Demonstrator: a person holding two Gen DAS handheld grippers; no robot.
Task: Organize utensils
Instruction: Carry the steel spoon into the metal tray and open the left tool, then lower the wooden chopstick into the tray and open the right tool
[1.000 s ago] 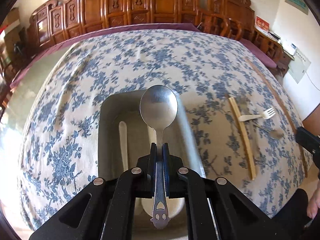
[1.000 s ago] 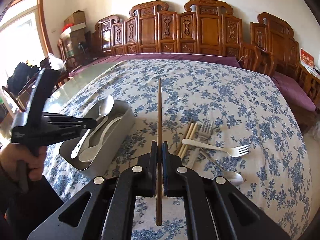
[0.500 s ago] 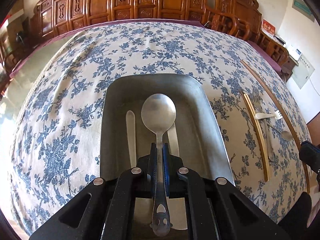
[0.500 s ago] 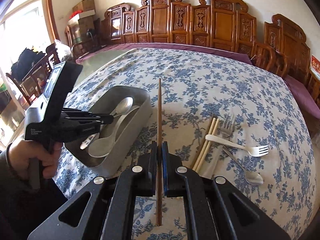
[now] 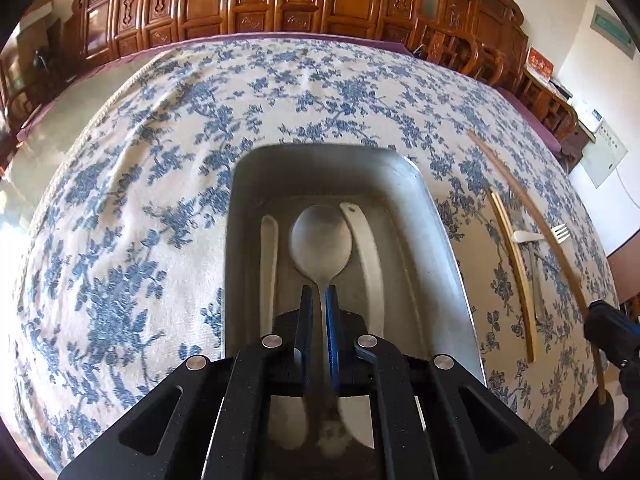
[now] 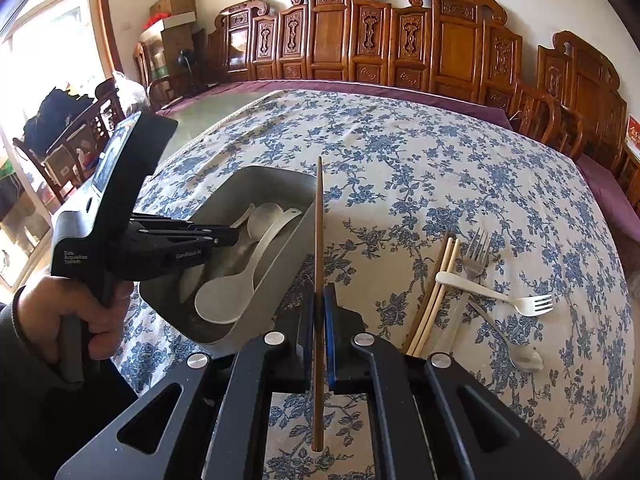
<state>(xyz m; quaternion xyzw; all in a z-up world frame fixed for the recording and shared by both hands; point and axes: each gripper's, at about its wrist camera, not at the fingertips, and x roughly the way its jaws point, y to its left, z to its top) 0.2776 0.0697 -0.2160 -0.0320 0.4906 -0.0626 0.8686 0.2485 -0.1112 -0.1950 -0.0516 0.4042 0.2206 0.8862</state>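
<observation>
L wrist view: left hand-held gripper [image 5: 320, 300], lower centre, pinching the neck of a metal spoon [image 5: 321, 240]; bowl of spoon points up-frame, inside the grey metal tray [image 5: 440, 216] at frame centre. Two white plastic spoons in the tray, one each side of the metal spoon: left one [image 5: 269, 264], right one [image 5: 366, 256]. Tray sits on worktop w/ blue-floral cloth [image 5: 160, 200]. Right of frame: pale chopsticks [image 5: 516, 276] on the cloth, white fork [image 5: 540, 235] across them.

R wrist view: right hand-held gripper [image 6: 319, 308], lower centre, pressed together on a single dark wooden chopstick [image 6: 319, 232]; stick runs straight up-frame, tip over the tray's [image 6: 240, 184] near-right rim. Centre-left: left gripper reaching into the tray, person's hand [image 6: 76, 316] on its grip. Right of centre on the cloth: pale chopsticks, white fork, metal fork [image 6: 478, 256], second metal spoon [image 6: 516, 352].
</observation>
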